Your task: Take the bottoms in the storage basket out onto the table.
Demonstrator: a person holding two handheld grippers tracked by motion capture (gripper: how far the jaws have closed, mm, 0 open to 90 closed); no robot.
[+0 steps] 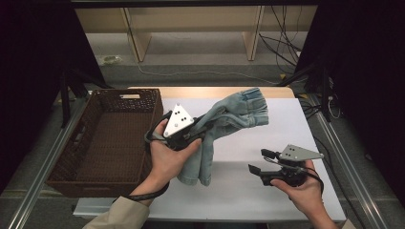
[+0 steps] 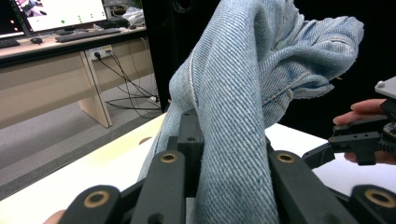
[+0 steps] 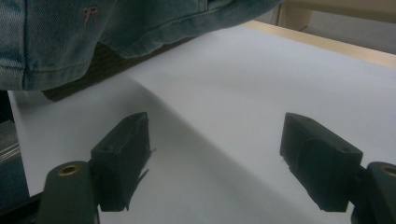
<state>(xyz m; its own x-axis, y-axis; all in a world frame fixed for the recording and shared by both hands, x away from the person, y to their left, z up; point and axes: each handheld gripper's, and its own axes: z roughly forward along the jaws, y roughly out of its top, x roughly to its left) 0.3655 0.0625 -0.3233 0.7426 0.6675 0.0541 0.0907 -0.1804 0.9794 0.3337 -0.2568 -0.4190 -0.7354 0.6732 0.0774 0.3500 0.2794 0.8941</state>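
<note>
At the far left a brown woven basket (image 1: 102, 138) sits on the tabletop (image 1: 267, 143), just beside the person's left hand (image 1: 167, 157). That hand rises from the bottom edge with a beige sleeve (image 1: 119, 214) at the wrist and holds the left gripper (image 1: 203, 126) above the tabletop, tilted up and pointing toward the far right. Its jaws are clamped on a pair of light blue jeans (image 1: 229, 119); in the left gripper view the denim (image 2: 243, 93) is pinched between the two black jaws and bunches up above them. Part of the jeans hangs down in folds beside the left hand to the white surface, and the rest lifts toward the far right corner.

Farther right, well apart from the cloth, the right hand (image 1: 303, 188) holds the right gripper (image 1: 260, 161) low over the white surface, pointing left toward the hanging denim. Its jaws stand wide apart with nothing between them. In the right gripper view a hem of the jeans (image 3: 70, 42) hangs ahead of the jaws, above the tabletop.
</note>
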